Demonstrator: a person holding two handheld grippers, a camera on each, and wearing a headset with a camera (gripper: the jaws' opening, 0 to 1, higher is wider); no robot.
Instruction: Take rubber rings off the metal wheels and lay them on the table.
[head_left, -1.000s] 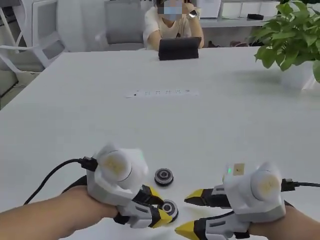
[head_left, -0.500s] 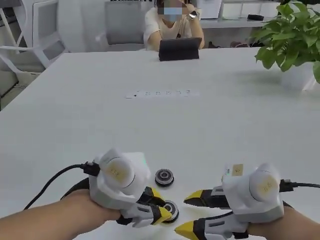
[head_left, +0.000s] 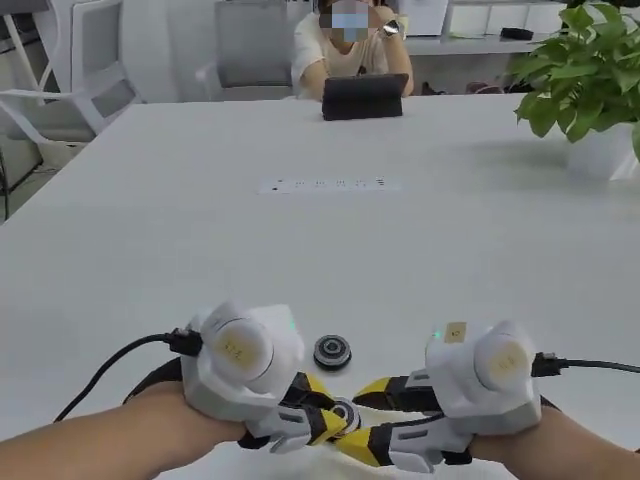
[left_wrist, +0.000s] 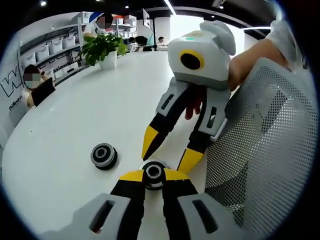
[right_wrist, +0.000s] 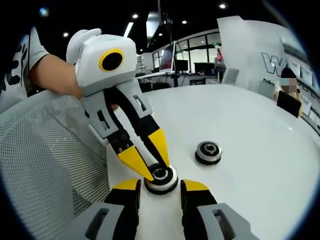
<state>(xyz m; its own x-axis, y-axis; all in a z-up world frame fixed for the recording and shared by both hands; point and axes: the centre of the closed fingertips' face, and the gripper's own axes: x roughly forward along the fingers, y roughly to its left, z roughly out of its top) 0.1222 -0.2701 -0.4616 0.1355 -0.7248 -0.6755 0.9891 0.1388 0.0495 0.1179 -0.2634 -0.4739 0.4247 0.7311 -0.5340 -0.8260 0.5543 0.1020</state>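
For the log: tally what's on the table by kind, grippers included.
Wheels: 2 (near wheel gripped by the left gripper, far wheel lying free)
Grippers: 2 (left gripper, right gripper)
Potted plant: 1
Power strip: 1
Tablet: 1
Total: 7

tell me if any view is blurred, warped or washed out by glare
Head view: sharp, even light, soft shadow on the table by the plant. Left gripper view: fisheye curves the table edge, bright glare at top. Right gripper view: same warp, near wheel crisp.
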